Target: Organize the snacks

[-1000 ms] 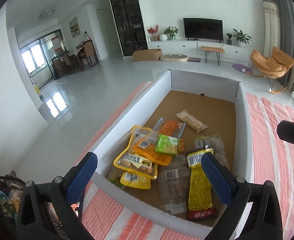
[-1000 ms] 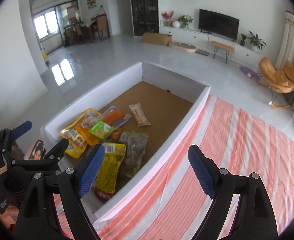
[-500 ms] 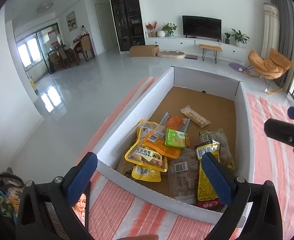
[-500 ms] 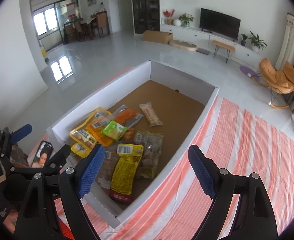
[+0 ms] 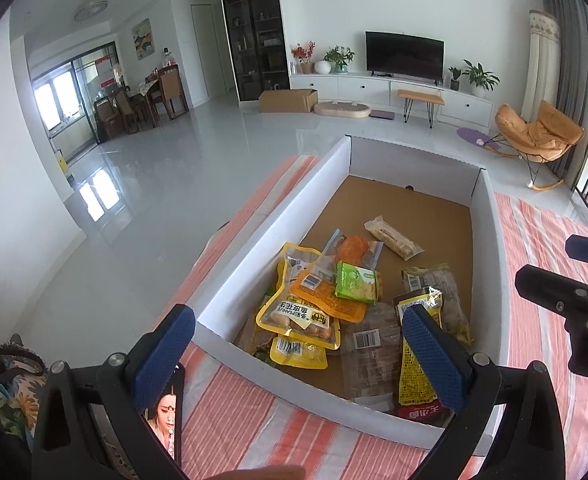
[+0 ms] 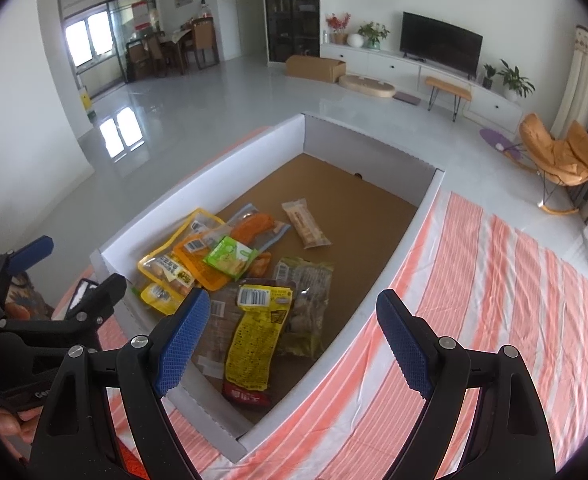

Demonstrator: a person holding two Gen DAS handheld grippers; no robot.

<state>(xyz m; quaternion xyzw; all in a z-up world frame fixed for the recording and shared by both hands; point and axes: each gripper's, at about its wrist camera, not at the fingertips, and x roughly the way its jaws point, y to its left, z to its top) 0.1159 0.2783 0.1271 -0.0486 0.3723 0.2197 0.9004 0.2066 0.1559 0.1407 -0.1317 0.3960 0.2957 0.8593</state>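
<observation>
Snack packets lie heaped inside the shallow white-walled cardboard box [image 6: 389,240] with the brown floor, which sits on an orange-and-white striped cloth [image 6: 493,300]. Nearly all crowd the box's near end; its far half is bare cardboard. Against the near wall lies a long yellow crinkly packet with a red bottom edge [image 6: 256,340], partly overlapping a clear-wrapped brown packet [image 5: 367,350] and a greenish clear bag [image 6: 307,300]. Toward the box's left wall, a yellow-rimmed peanut pouch [image 5: 299,318] lies under a flat orange pouch [image 5: 325,294], and a small green sachet [image 6: 228,258] sits on top. A pale wrapped biscuit bar [image 6: 305,228] lies alone toward the box's middle.

The left gripper [image 5: 294,352] hovers above the near wall, its blue-padded fingers spread wide and holding nothing. The right gripper [image 6: 294,344] hangs over the near right corner, likewise wide and empty.

These packets look light, soft and slick-skinned, and the biscuit bar probably crumbles under a hard squeeze. Overlapping film likely slides, so a lower packet may drag its neighbours. The best hold is probably a sealed edge or free corner, such as the yellow packet's barcode end, rather than the puffy middle. The green sachet, lying uppermost, should lift cleanly by its rim.
</observation>
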